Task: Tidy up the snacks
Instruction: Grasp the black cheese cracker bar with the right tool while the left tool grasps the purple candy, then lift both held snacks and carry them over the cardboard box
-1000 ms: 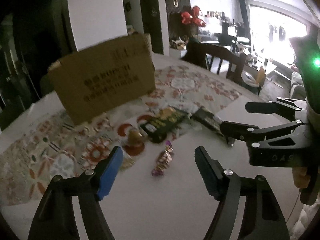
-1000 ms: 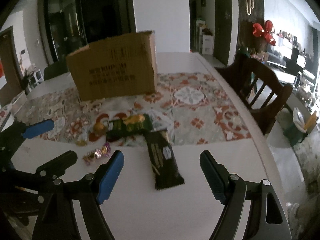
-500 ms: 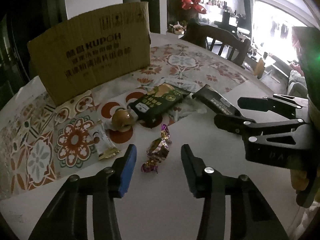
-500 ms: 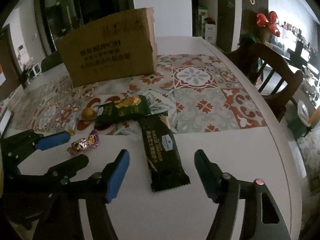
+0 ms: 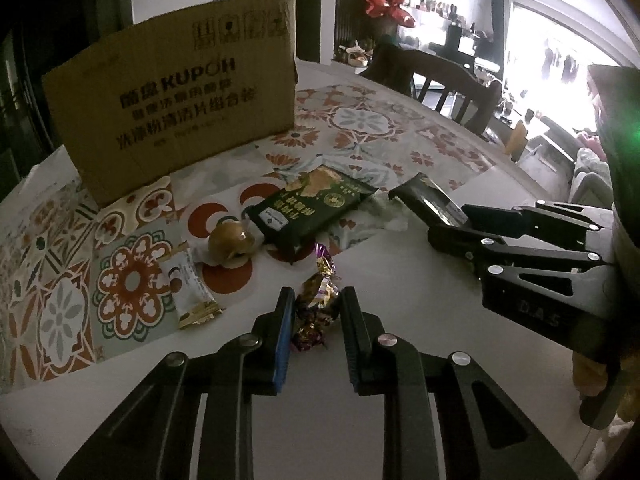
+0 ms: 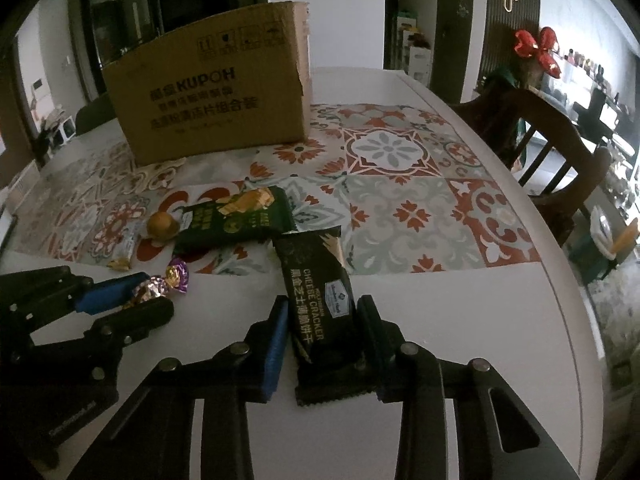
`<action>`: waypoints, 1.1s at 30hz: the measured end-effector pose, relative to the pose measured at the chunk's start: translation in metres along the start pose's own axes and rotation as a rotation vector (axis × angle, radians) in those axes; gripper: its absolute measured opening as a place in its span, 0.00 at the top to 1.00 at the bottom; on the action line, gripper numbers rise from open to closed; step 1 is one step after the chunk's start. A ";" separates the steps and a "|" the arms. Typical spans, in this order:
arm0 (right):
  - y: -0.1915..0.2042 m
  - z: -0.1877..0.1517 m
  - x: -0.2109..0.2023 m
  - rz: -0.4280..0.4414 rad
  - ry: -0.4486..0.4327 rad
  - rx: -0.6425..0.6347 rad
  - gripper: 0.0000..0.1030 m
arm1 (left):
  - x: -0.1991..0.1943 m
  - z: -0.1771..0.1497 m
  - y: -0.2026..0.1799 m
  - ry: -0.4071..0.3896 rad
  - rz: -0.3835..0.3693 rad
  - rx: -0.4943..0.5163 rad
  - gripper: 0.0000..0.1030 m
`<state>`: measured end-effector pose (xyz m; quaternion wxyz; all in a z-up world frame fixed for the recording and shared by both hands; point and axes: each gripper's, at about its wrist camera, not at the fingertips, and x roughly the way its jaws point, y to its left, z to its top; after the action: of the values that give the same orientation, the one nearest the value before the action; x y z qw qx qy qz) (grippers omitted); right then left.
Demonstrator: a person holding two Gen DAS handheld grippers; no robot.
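While five snacks lie out, left tool (image 5: 316, 312) grips one candy (image 5: 314, 306); right tool (image 6: 322, 320) closing on one cracker pack (image 6: 320, 300).

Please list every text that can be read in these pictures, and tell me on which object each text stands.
"KUPOH": cardboard box, with Chinese lines and small handling signs too blurred to read.
"CHEESE CRACKER": black packet; its Chinese line and small badge are unreadable.
"D.A.S": body of the right gripper.
Green packet: print too blurred.
Small white packet: print too small.

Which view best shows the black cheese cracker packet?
The right wrist view: the cheese cracker packet lies lengthwise between the closing right claw, label readable. The left wrist view shows only its far end behind that claw.
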<state>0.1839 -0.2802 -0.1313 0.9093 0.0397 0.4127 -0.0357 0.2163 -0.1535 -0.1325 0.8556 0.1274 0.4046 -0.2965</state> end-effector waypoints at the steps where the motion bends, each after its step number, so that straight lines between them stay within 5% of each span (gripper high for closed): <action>1: 0.000 -0.001 -0.002 0.001 -0.002 0.005 0.67 | -0.001 0.001 0.000 -0.005 -0.002 -0.003 0.77; 17: 0.014 0.009 -0.058 0.048 -0.111 0.009 0.67 | -0.058 0.014 0.008 -0.108 -0.009 -0.086 0.77; 33: 0.035 0.050 -0.101 0.110 -0.260 0.000 0.67 | -0.132 0.043 0.030 -0.291 0.073 -0.131 0.77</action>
<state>0.1580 -0.2470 -0.0211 0.9556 0.0575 0.2888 0.0092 0.1962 -0.0960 -0.0042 0.9219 0.0417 0.2897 -0.2538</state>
